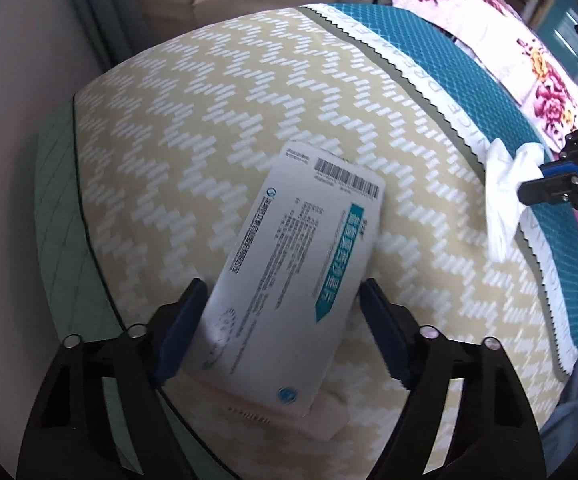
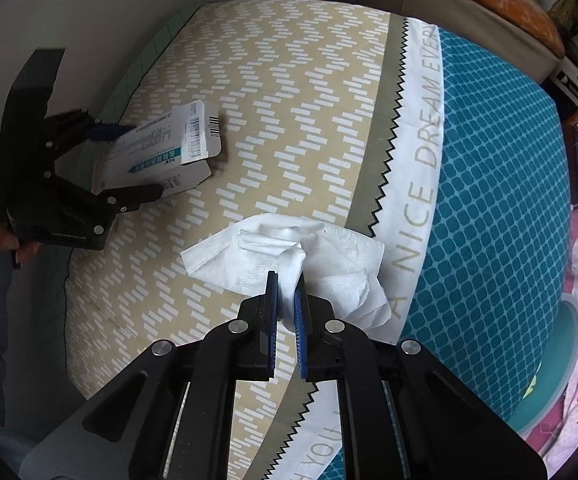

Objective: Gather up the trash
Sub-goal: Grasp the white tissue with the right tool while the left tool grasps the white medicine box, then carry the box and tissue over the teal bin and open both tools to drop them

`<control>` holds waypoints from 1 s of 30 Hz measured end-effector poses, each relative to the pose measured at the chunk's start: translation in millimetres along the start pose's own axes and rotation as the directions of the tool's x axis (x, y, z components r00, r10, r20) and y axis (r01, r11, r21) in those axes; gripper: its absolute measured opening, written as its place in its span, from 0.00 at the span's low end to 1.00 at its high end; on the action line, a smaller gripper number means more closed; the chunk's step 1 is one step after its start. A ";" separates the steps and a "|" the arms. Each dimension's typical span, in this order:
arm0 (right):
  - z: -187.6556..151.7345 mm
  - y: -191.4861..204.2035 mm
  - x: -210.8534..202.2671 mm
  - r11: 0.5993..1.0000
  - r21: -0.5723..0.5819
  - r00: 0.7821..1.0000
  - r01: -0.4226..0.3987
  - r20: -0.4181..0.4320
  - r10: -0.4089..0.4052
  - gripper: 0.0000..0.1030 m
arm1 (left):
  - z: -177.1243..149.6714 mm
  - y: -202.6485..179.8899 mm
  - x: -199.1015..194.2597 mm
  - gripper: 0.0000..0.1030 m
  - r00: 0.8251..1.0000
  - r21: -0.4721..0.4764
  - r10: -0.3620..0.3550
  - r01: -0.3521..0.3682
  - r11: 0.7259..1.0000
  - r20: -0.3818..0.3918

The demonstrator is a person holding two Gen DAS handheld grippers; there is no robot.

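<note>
Left jaws (image 1: pixel 281 316) straddle flattened box (image 1: pixel 289 280); right jaws (image 2: pixel 287 300) pinch tissue (image 2: pixel 285 248)

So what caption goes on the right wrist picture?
Right gripper pinches a white tissue over the patterned pillow.

The pillow (image 1: pixel 249 128) is tan with white zigzag dashes — one end teal (image 2: pixel 501 184) with a white net pattern, past a white band of tan letters. The box (image 1: pixel 289 280) is white with a teal stripe; the tissue (image 2: pixel 289 248) white; the blanket (image 1: pixel 529 60) pink — floral.
</note>
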State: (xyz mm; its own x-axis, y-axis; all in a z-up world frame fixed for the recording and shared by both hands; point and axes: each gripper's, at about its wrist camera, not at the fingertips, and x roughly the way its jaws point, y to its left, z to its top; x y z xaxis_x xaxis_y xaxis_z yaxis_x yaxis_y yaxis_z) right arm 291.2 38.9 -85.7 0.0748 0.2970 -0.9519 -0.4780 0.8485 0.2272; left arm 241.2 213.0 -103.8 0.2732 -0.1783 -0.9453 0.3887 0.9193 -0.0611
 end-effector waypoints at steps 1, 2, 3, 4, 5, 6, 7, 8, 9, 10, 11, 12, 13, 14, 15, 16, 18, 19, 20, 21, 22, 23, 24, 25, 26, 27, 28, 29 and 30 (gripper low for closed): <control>-2.5 -2.9 -0.7 1.000 0.009 1.000 -0.006 0.004 0.006 0.07 | -4.4 -5.0 -2.1 0.74 1.000 -0.004 0.002 -0.002 1.000 0.000; -3.2 -4.3 -0.8 1.000 0.011 1.000 -0.009 0.005 0.009 0.07 | -9.5 -12.5 -3.4 0.74 1.000 -0.006 0.004 -0.004 1.000 -0.001; -4.9 -6.3 -0.5 1.000 0.017 1.000 -0.013 0.004 0.013 0.07 | -13.5 -20.5 -4.0 0.74 1.000 -0.005 0.009 -0.009 1.000 -0.002; -6.7 -7.7 -0.5 1.000 0.019 1.000 -0.014 0.005 0.014 0.07 | -16.4 -29.1 -4.4 0.74 1.000 0.005 0.019 -0.019 1.000 -0.004; -8.3 -8.9 -0.9 1.000 0.020 1.000 -0.015 0.006 0.015 0.07 | -17.8 -35.6 -3.5 0.74 1.000 0.013 0.026 -0.025 1.000 -0.007; -9.1 -9.4 -1.4 1.000 0.020 1.000 -0.017 0.008 0.017 0.07 | -18.7 -40.5 -3.3 0.75 1.000 0.015 0.027 -0.027 1.000 -0.012; -11.1 -10.7 -3.4 1.000 0.018 1.000 -0.021 0.014 0.021 0.07 | -18.9 -44.8 -1.5 0.77 1.000 0.012 0.026 -0.026 1.000 -0.016; -15.2 -11.5 -3.2 1.000 0.018 1.000 -0.020 0.019 0.020 0.07 | -19.2 -49.8 0.7 0.78 0.999 0.010 0.042 -0.042 0.999 -0.014; -18.7 -12.9 -2.2 1.000 0.017 1.000 -0.020 0.024 0.020 0.07 | -19.3 -53.4 1.4 0.79 0.998 0.010 0.058 -0.058 0.998 -0.006; -23.5 -14.8 -4.8 1.000 0.017 0.999 -0.021 0.034 0.021 0.07 | -18.8 -55.4 1.5 0.78 0.998 0.002 0.055 -0.055 0.999 -0.004; -26.7 -17.3 -7.4 1.000 0.019 0.999 -0.022 0.042 0.021 0.07 | -18.0 -57.7 1.2 0.78 0.998 -0.019 0.057 -0.057 0.998 -0.002; -28.3 -19.9 -9.3 1.000 0.021 0.999 -0.022 0.048 0.021 0.07 | -15.3 -59.8 -0.2 0.76 0.998 -0.033 0.059 -0.059 0.998 0.000; -30.8 -23.9 -11.6 0.999 0.025 0.998 -0.021 0.057 0.019 0.07 | -15.1 -61.5 -1.5 0.73 0.998 -0.044 0.063 -0.062 0.997 0.006; -33.1 -28.8 -13.7 0.999 0.033 0.998 -0.022 0.065 0.020 0.07 | -13.6 -65.4 -2.8 0.71 0.997 -0.055 0.071 -0.070 0.996 0.012; -35.3 -33.9 -15.4 0.999 0.042 0.997 -0.026 0.072 0.022 0.07 | -12.0 -69.7 -3.8 0.68 0.997 -0.065 0.077 -0.076 0.995 0.014; -38.1 -37.8 -18.0 0.998 0.049 0.997 -0.028 0.079 0.024 0.07 | -12.8 -74.4 -5.8 0.66 0.997 -0.076 0.082 -0.080 0.994 0.015; -43.0 -45.6 -21.2 0.998 0.055 0.996 -0.031 0.087 0.026 0.07 | -9.2 -85.0 -6.7 0.65 0.994 -0.080 0.106 -0.104 0.991 0.019; -46.5 -50.9 -22.3 0.998 0.059 0.996 -0.034 0.090 0.028 0.07 | -10.1 -90.8 -8.5 0.65 0.993 -0.084 0.116 -0.113 0.990 0.021; -53.8 -51.6 -23.5 0.998 0.060 0.995 -0.035 0.093 0.029 0.07 | -9.2 -99.2 -8.5 0.65 0.993 -0.086 0.118 -0.115 0.990 0.023; -57.7 -54.2 -26.9 0.998 0.060 0.995 -0.035 0.096 0.030 0.07 | -9.9 -105.7 -10.5 0.64 0.993 -0.091 0.119 -0.116 0.989 0.028; -62.6 -57.1 -30.3 0.997 0.061 0.994 -0.037 0.101 0.031 0.07 | -10.9 -110.7 -13.1 0.64 0.993 -0.100 0.114 -0.110 0.989 0.030; -68.6 -60.3 -32.8 0.997 0.065 0.993 -0.043 0.108 0.036 0.07 | -1.0 -119.2 -6.2 0.64 0.994 -0.102 0.106 -0.102 0.989 0.028; -74.7 -57.5 -38.0 0.997 0.069 0.993 -0.047 0.114 0.039 0.07 | 2.5 -117.6 -4.8 0.64 0.995 -0.107 0.100 -0.096 0.990 0.030; -81.1 -58.1 -44.1 0.996 0.073 0.992 -0.052 0.121 0.042 0.07 | 3.3 -122.0 -5.5 0.64 0.995 -0.111 0.099 -0.094 0.989 0.035; -87.6 -61.4 -48.9 0.995 0.079 0.991 -0.057 0.129 0.046 0.07 | 4.4 -126.1 -6.1 0.64 0.995 -0.117 0.095 -0.090 0.989 0.039; -90.2 -63.9 -50.9 0.995 0.083 0.990 -0.061 0.134 0.050 0.07 | 5.2 -127.9 -6.1 0.64 0.995 -0.125 0.090 -0.084 0.989 0.040; -92.7 -61.8 -57.5 0.994 0.089 0.989 -0.066 0.140 0.053 0.07 | 4.3 -129.7 -7.9 0.64 0.995 -0.132 0.086 -0.080 0.988 0.042; -97.1 -64.8 -62.0 0.993 0.095 0.987 -0.071 0.148 0.056 0.07 | 5.4 -134.5 -8.4 0.64 0.995 -0.137 0.084 -0.077 0.988 0.044; -101.8 -68.8 -66.1 0.992 0.101 0.986 -0.076 0.157 0.060 0.07 | 6.1 -140.2 -9.5 0.64 0.996 -0.139 0.082 -0.074 0.987 0.047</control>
State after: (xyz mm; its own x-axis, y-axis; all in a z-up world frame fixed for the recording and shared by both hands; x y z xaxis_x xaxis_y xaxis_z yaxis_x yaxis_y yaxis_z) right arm 229.9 -83.7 -59.3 0.1828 0.4126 -0.8924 -0.3915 0.8632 0.3189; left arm 189.5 83.6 -84.3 0.3454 -0.1190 -0.9309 0.2411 0.9699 -0.0345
